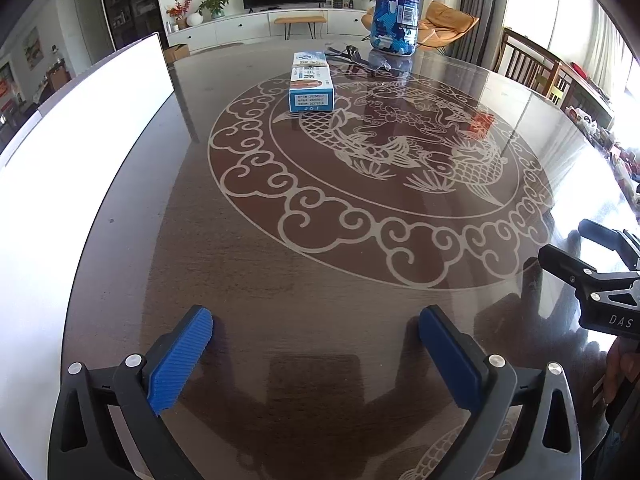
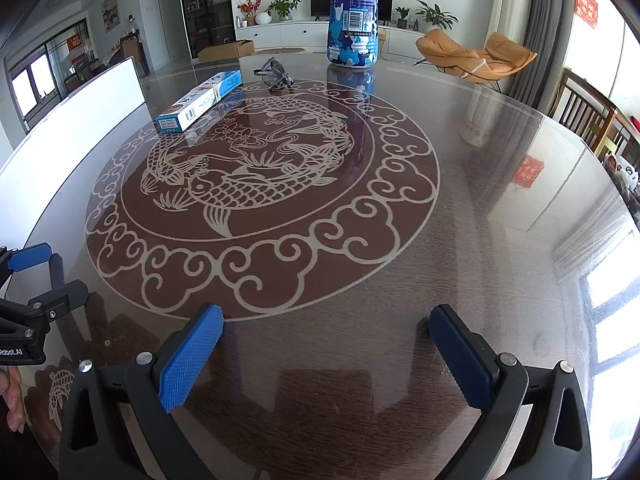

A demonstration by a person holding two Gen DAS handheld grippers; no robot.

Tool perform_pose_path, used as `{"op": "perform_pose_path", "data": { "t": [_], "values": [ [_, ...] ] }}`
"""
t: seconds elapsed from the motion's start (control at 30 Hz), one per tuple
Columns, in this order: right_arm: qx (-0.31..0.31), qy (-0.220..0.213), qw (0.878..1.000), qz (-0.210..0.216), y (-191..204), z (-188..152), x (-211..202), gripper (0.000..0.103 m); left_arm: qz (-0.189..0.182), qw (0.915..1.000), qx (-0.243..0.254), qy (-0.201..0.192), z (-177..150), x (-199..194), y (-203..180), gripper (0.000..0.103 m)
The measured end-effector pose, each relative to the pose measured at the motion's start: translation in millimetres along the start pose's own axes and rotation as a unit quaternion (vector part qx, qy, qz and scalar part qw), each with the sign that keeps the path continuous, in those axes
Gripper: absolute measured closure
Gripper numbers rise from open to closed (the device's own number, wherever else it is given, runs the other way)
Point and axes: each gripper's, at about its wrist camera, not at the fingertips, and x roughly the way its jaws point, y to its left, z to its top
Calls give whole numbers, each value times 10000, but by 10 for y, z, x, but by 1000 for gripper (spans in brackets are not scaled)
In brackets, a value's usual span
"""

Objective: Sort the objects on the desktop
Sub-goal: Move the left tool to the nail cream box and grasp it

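Note:
A long blue-and-white box lies flat on the far part of the round glass-topped table. Behind it stands a tall bottle with a blue camouflage label. A pair of glasses rests between the two. My left gripper hovers open over the near table edge, far from the objects. My right gripper is open too, with nothing between its fingers. Each gripper shows at the edge of the other's view.
A white board stands along the table's left side. Wooden chairs stand at the far right edge. An orange lounge chair and a TV cabinet lie beyond the table. A fish and cloud pattern marks the tabletop.

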Motion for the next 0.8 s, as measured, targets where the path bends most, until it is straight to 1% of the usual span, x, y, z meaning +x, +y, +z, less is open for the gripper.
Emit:
{"op": "perform_pose_path", "data": {
  "t": [0.2,0.57,0.8],
  "values": [
    [1,0,10000,-1,-1,0,-1,0,-61,9999,92,89,29,20,-7,0],
    [4,-1,10000,-1,-5,-3,-4,0,-74,9999,92,-51,43,30,-13,0],
    [5,-2,10000,-2,-5,-3,-3,0,-125,9998,159,-12,245,147,-19,0]
  ]
}}
